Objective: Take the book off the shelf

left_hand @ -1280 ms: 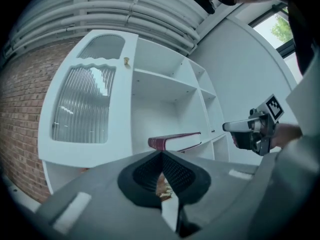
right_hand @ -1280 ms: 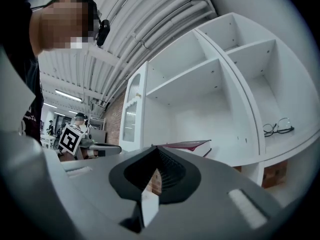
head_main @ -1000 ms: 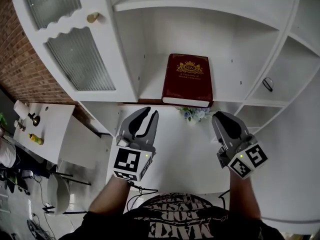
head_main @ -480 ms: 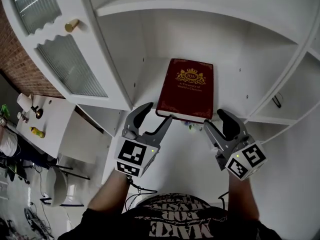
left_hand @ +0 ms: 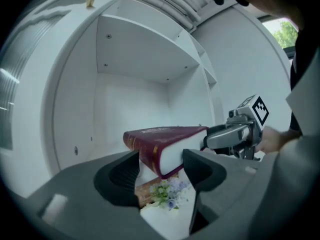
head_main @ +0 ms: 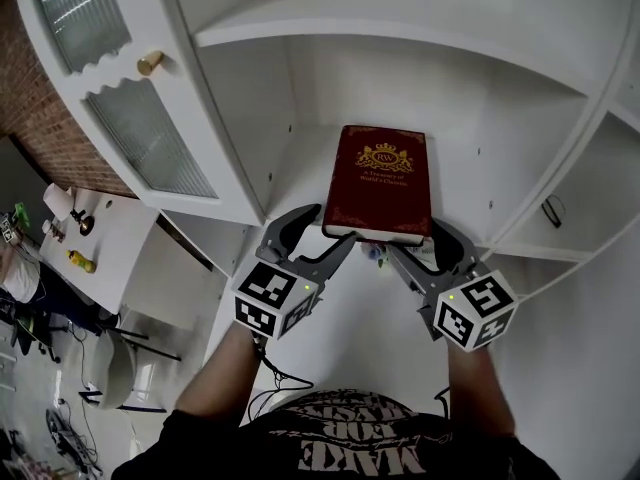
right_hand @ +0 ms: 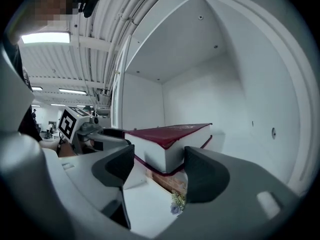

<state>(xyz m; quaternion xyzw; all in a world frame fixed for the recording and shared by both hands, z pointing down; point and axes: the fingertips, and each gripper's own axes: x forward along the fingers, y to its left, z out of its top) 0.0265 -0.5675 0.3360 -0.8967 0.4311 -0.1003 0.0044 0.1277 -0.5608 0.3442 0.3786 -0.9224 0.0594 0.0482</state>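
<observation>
The book [head_main: 380, 183] is lying flat on the shelf [head_main: 300, 158]. L gripper [head_main: 330, 225] is sitting at the book's near left corner, jaws spread, corner betw. them. R gripper [head_main: 415, 240] is at the near right corner. Its jaws have just been opening, corner betw. them, not pinched.

Forearms [head_main: 215, 378] reach forward; left gripper [head_main: 330, 226] and right gripper [head_main: 420, 243] point nearly level, jaws apart (the right's have just been opening), each astride a near corner of the book [head_main: 380, 183].

Book [head_main: 378, 180] on shelf [head_main: 305, 173], its 2 near corners between fingers [head_main: 292, 223] of left gripper [head_main: 326, 232] and right gripper [head_main: 418, 242].
</observation>
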